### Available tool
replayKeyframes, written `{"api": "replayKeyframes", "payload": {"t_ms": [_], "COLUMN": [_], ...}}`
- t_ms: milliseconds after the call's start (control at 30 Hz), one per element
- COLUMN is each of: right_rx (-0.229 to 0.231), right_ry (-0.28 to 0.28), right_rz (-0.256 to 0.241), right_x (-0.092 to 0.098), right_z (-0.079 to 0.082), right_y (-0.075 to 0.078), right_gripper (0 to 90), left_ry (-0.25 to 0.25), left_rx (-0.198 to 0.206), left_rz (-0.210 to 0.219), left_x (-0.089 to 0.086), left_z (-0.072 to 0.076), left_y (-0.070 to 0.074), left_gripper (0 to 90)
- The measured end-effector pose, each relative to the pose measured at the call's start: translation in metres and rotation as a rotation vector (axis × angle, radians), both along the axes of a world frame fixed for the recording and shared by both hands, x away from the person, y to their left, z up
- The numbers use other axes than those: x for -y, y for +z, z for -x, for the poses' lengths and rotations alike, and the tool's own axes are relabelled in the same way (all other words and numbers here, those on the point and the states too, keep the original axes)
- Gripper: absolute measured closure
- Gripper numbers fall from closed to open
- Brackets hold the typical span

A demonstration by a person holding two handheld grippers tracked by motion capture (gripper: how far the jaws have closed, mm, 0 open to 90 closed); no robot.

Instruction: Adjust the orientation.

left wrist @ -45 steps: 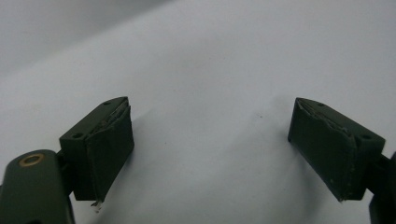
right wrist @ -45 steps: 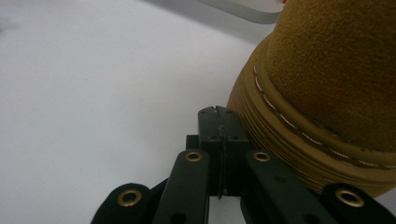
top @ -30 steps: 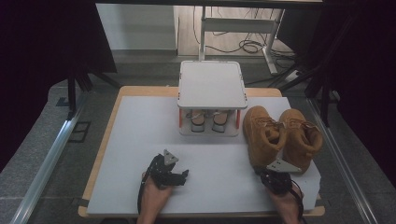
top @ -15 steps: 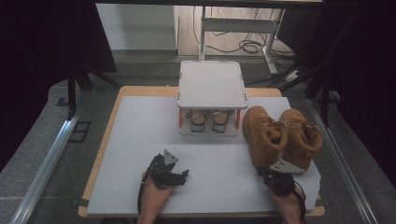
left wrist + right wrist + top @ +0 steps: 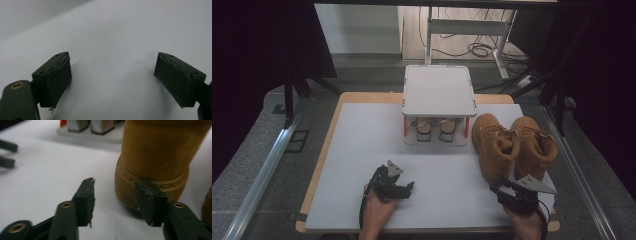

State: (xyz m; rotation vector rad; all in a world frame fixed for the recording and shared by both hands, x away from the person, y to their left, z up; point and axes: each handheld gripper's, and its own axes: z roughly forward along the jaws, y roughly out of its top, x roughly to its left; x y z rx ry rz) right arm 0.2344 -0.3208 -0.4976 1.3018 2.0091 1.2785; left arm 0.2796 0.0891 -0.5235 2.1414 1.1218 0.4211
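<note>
The right gripper point(image 5: 504, 188) is positioned near the front right corner of the surface point(image 5: 362, 150), with its jaws set wide apart and nothing held. In the right gripper view, one jaw is seen directly against the heel of the nearer boot point(image 5: 155, 157), while the other jaw stands clear over bare surface. A pair of tan boots point(image 5: 512, 145) is placed upright along the right edge, just beside a white rack point(image 5: 439, 92) at the back centre. The left gripper point(image 5: 399, 189) is rested near the front edge, jaws wide apart and empty.
</note>
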Motion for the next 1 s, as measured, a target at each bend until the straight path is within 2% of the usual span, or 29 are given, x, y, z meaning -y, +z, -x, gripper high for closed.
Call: {"api": "replayKeyframes", "payload": {"t_ms": [167, 400, 500, 767, 900, 1000], "right_rx": [0.048, 0.098, 0.111, 0.156, 0.171, 0.212], "right_ry": [-0.027, -0.095, -0.115, -0.176, -0.198, -0.197], "right_rz": [-0.012, 0.035, 0.038, 0.027, -0.013, -0.050], "right_x": [0.005, 0.002, 0.000, 0.000, 0.000, -0.001], "right_z": [0.003, -0.002, -0.006, -0.020, -0.026, -0.030], "right_y": [0.005, 0.011, 0.013, 0.018, 0.020, 0.022], "right_gripper": [32.4, 13.3, 12.0, 0.5, 0.0, 0.0], "left_ry": [0.000, 0.000, -0.001, -0.001, -0.001, 0.000], "left_rx": [0.000, 0.000, 0.000, 0.000, 0.000, 0.000], "left_rz": [0.000, 0.000, -0.001, -0.001, 0.000, 0.000], "left_x": [0.000, 0.000, 0.000, 0.000, 0.000, 0.000], "left_z": [0.000, 0.000, 0.000, 0.000, 0.000, 0.000], "left_y": [0.000, 0.000, 0.000, 0.000, 0.000, 0.000], "left_gripper": [13.9, 14.0, 14.0, 14.0, 14.0, 14.0]}}
